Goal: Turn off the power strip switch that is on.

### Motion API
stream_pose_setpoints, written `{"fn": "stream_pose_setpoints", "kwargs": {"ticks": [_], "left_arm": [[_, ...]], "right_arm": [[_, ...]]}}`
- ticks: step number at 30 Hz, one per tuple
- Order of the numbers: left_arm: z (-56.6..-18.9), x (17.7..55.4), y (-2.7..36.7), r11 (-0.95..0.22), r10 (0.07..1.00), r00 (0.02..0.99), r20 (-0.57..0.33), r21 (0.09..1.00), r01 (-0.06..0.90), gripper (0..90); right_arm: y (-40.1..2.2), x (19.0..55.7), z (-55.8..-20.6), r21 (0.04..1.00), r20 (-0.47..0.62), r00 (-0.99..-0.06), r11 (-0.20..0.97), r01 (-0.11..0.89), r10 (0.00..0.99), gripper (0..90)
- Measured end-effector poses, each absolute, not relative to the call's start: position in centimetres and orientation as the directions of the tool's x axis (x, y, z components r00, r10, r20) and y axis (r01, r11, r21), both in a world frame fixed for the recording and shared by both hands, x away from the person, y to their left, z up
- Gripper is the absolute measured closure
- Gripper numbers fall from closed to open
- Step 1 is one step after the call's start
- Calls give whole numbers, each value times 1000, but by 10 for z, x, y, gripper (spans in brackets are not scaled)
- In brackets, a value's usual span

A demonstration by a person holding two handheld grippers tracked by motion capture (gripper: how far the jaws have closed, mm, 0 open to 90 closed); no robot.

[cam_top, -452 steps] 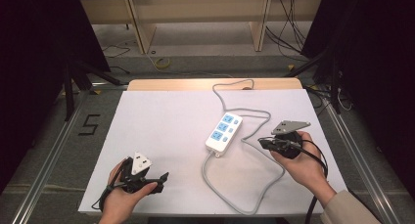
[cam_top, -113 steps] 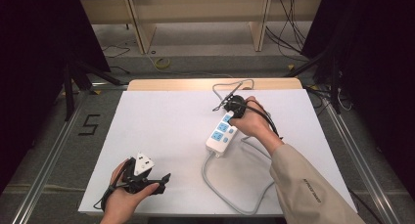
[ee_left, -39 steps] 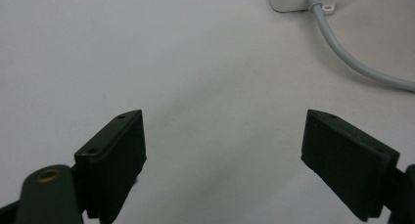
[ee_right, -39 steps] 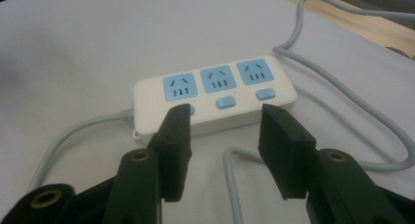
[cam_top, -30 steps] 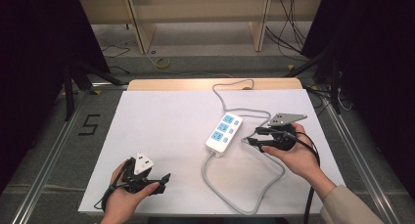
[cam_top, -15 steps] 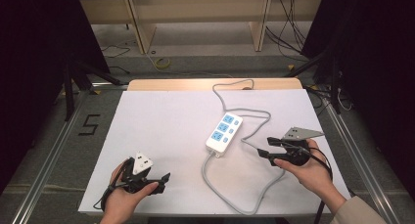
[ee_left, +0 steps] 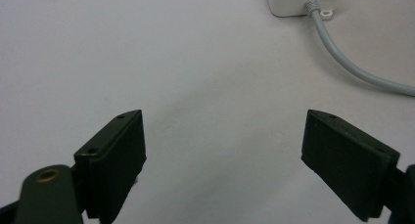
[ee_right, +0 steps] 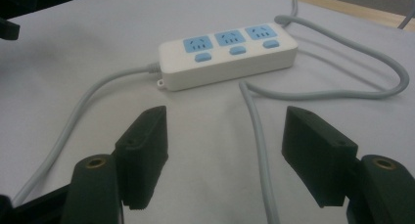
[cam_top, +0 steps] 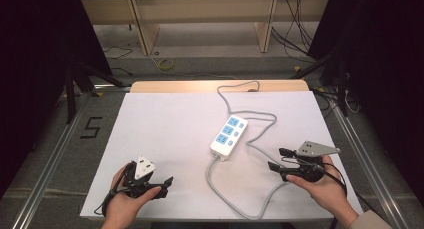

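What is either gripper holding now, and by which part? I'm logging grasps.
Nothing: left gripper and right gripper are open and empty; the white plastic three-outlet power strip lies free.

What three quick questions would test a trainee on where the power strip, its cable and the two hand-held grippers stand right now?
1. True or false: the right hand-held gripper is clamped on the power strip.
2. Multiple choice: in the right gripper view, what lies on the table between the open jaws? A) a blue socket B) a stretch of grey cable C) a plug
3. In a few words: what is between the jaws of the left hand-held gripper?

Key:
1. False; its jaws have just been opening and stand apart from the strip, holding nothing.
2. B
3. Nothing, only bare white table.
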State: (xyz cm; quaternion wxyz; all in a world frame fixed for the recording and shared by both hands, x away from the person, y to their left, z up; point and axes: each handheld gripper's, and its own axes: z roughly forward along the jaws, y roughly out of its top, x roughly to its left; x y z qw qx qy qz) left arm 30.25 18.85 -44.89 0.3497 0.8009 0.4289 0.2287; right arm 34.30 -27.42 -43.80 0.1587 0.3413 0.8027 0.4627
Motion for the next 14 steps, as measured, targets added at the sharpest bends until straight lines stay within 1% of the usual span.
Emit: {"fn": "stream_pose_setpoints", "kwargs": {"ticks": [14], "left_arm": [[-449, 303, 188, -388, 846, 530, 63, 754, 530, 159]], "right_arm": [[-282, 338, -436, 862, 46, -696, 324, 391, 717, 333]]}}
